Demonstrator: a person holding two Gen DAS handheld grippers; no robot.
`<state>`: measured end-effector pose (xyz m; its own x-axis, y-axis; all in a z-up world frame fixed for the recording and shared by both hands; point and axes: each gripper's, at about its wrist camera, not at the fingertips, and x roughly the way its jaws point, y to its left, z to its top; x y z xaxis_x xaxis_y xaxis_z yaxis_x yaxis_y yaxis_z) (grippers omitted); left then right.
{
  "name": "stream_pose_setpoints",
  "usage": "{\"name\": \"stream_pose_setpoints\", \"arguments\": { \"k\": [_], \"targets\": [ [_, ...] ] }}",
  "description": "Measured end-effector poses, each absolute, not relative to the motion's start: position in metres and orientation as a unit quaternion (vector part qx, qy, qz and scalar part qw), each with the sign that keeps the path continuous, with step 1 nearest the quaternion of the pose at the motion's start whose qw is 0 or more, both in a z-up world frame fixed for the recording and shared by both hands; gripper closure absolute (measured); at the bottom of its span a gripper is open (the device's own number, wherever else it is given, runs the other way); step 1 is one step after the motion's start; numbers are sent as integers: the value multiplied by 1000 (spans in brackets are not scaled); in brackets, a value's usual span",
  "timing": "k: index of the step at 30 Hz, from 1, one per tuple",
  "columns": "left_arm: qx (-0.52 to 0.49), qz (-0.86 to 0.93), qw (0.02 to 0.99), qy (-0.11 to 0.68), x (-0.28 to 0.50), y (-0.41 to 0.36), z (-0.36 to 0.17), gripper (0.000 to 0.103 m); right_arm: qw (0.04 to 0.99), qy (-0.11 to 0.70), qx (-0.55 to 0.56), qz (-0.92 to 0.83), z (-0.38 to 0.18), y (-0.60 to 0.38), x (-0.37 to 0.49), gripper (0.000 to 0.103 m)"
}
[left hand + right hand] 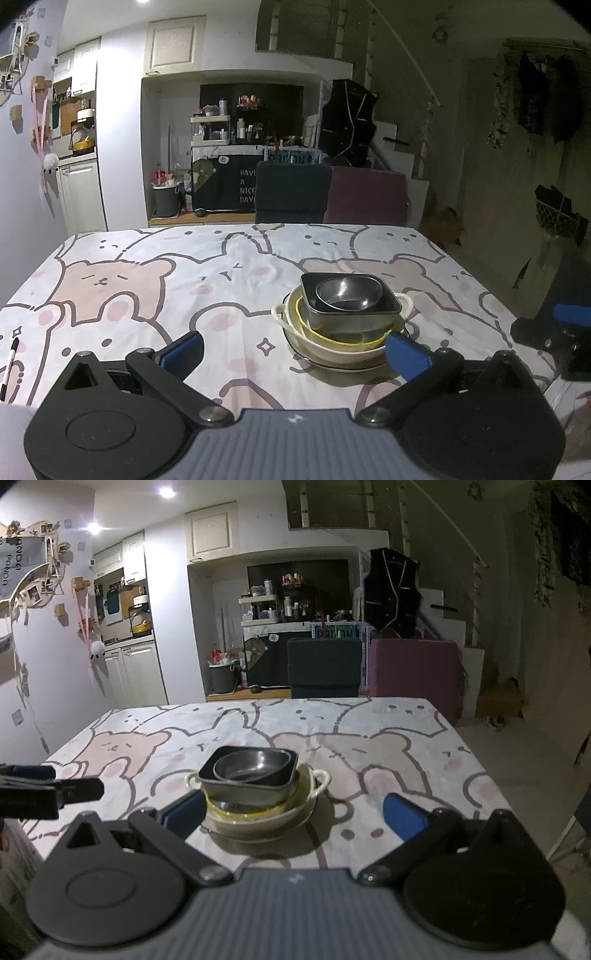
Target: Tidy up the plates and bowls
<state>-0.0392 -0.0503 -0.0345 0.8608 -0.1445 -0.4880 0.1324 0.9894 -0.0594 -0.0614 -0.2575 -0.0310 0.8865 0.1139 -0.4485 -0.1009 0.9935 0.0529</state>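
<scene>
While the bench (147,266) is lying under a bear-print cloth, a cream two-handled bowl (310,797) is sitting mid-bench on a plate (332,365), nesting a dark square dish (384,302) and a small metal bowl (347,291) — both the left gripper (295,350) and the right gripper (295,810) are hovering near it, jaws spread wide, gripping nothing.

Both views were dim overall, with a cool, slightly grainy cast. Light came from ceiling spots: one at the top left edge of the left wrist view, two (167,492) in the upper left of the right wrist view, blown out to white. The left half of each frame was brighter; the right side fell into murky brown shadow. The stacked dishes (255,786) cast a soft shadow toward the lower right on the tablecloth (406,760). Fisheye distortion bowed straight lines near the edges; corners vignetted to black. Background detail was soft.
</scene>
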Motion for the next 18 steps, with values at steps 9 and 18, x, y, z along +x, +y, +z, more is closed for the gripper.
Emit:
{"name": "stream_pose_setpoints", "arguments": {
  "k": [9, 18],
  "targets": [
    [-23, -69, 966, 249, -51, -42, -39, 0, 977, 210, 0, 49, -39, -257, -71, 1],
    [-11, -70, 965, 253, -55, -39, -47, 0, 978, 205, 2, 43, -43, -255, -72, 1]
  ]
}}
